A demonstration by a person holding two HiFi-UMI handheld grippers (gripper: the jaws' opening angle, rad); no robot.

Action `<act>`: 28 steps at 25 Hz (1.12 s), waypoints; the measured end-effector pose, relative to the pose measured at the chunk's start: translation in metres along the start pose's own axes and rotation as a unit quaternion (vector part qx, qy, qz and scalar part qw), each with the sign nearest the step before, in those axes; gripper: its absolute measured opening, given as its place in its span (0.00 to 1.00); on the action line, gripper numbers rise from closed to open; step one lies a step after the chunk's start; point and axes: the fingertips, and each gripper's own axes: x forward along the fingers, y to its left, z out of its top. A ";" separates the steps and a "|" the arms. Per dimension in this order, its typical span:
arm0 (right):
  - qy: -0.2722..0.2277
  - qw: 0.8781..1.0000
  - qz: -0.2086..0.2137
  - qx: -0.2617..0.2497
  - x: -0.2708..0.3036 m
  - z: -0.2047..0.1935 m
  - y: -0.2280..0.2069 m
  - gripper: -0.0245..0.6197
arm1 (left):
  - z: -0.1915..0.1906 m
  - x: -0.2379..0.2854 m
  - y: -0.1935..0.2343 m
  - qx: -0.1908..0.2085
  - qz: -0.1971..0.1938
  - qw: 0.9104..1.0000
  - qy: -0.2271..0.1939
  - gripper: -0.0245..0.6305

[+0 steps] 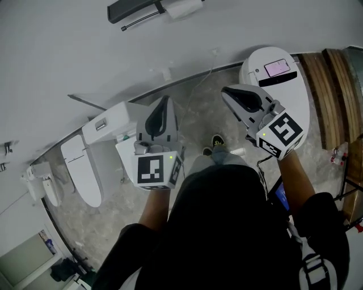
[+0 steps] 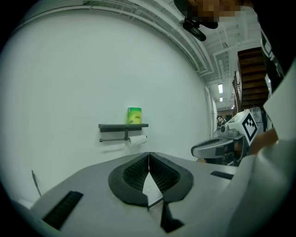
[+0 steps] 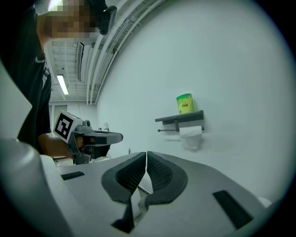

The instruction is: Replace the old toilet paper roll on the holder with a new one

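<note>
On the white wall hangs a dark shelf holder [image 1: 131,9] with a horizontal bar. The old white toilet paper roll [image 1: 184,8] [image 2: 137,140] [image 3: 191,134] sits on that bar, a sheet hanging down. A new roll in green wrapping [image 2: 134,115] [image 3: 184,103] stands on top of the shelf. My left gripper [image 1: 164,101] [image 2: 148,153] and right gripper [image 1: 225,90] [image 3: 146,154] are both shut with nothing held, side by side, well short of the wall and pointing toward the holder.
A white toilet [image 1: 93,153] stands against the wall below my left gripper. A round white unit [image 1: 276,85] with a small screen is at the right, beside wooden steps [image 1: 332,90]. A cable [image 1: 198,85] runs across the stone floor.
</note>
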 end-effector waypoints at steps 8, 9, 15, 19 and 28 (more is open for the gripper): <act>-0.003 1.000 0.010 0.003 0.008 0.002 -0.010 0.07 | 0.005 0.012 -0.001 -0.012 0.010 1.000 -0.005 0.07; -0.002 1.000 0.010 0.003 0.010 0.002 -0.011 0.07 | 0.005 0.014 0.000 -0.013 0.009 1.000 -0.005 0.07; 0.003 1.000 0.007 -0.002 0.034 0.004 -0.020 0.07 | 0.002 0.026 0.021 -0.017 0.006 1.000 -0.007 0.07; 0.006 1.000 0.001 0.000 0.053 0.008 -0.030 0.07 | 0.002 0.043 0.038 -0.016 -0.004 1.000 -0.006 0.07; 0.002 1.000 -0.022 -0.010 0.106 0.030 -0.058 0.07 | 0.018 0.084 0.093 -0.019 -0.018 0.999 -0.028 0.07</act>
